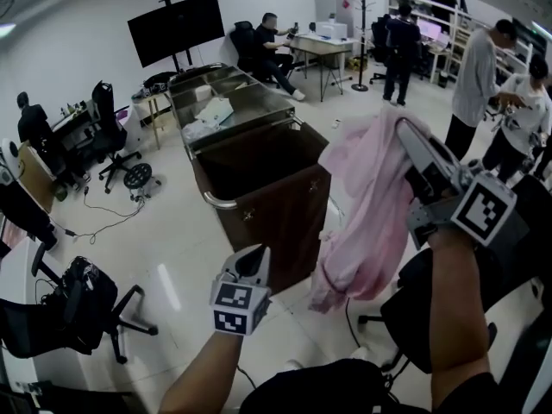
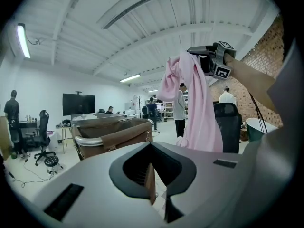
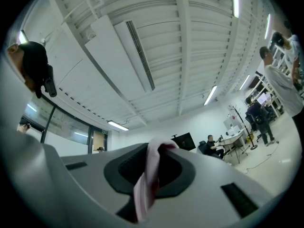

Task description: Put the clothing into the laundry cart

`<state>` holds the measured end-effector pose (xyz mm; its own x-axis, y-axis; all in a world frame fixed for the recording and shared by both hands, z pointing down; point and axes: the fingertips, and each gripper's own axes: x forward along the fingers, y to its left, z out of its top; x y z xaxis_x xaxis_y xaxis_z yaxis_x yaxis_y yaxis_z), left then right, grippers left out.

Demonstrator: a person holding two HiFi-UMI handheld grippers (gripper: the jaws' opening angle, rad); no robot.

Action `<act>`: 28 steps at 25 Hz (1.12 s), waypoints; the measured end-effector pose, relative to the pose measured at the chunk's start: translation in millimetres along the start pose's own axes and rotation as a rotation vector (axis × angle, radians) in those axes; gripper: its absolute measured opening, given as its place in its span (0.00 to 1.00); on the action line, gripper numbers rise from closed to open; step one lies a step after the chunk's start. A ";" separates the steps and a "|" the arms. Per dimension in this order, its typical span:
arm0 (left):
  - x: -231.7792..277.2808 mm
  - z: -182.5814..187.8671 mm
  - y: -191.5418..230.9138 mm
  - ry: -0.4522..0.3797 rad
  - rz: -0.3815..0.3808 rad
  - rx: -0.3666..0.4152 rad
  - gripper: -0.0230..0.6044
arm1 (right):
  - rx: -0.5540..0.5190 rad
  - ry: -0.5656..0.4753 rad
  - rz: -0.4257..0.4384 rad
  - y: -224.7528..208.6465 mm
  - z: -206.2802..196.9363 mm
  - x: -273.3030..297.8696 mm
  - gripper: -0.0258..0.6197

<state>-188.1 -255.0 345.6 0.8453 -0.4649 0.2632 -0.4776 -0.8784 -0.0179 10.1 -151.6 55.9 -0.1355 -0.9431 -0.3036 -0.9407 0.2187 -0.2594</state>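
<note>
A pink garment (image 1: 369, 207) hangs in the air just right of the brown laundry cart (image 1: 274, 203), its hem below the cart's rim. My right gripper (image 1: 404, 133) is shut on the garment's top, and in the right gripper view a pink fold (image 3: 148, 177) is pinched between the jaws. My left gripper (image 1: 250, 255) is low in front of the cart's near corner, shut and holding nothing. The left gripper view looks past its closed jaws (image 2: 151, 177) to the cart (image 2: 111, 131), the hanging garment (image 2: 199, 113) and the right gripper (image 2: 203, 57) above it.
Steel tables (image 1: 235, 102) with white items stand behind the cart. A black office chair (image 1: 416, 304) is under the garment on the right, and another chair (image 1: 82, 309) is at lower left. Two people (image 1: 477, 76) stand at right, and one sits at a far desk (image 1: 319, 46).
</note>
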 end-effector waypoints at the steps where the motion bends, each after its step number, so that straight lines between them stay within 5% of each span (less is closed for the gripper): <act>1: -2.7 0.3 7.1 0.000 0.010 -0.002 0.03 | 0.000 0.004 0.007 1.9 0.4 8.7 0.12; 28: 20.2 62.8 140.4 -0.073 0.260 -0.002 0.03 | 0.017 0.028 0.280 7.9 -4.5 232.0 0.12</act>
<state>-223.1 -394.7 287.8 0.7088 -0.6820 0.1802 -0.6816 -0.7280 -0.0740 -30.1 -369.8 -12.5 -0.3979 -0.8522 -0.3397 -0.8604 0.4752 -0.1843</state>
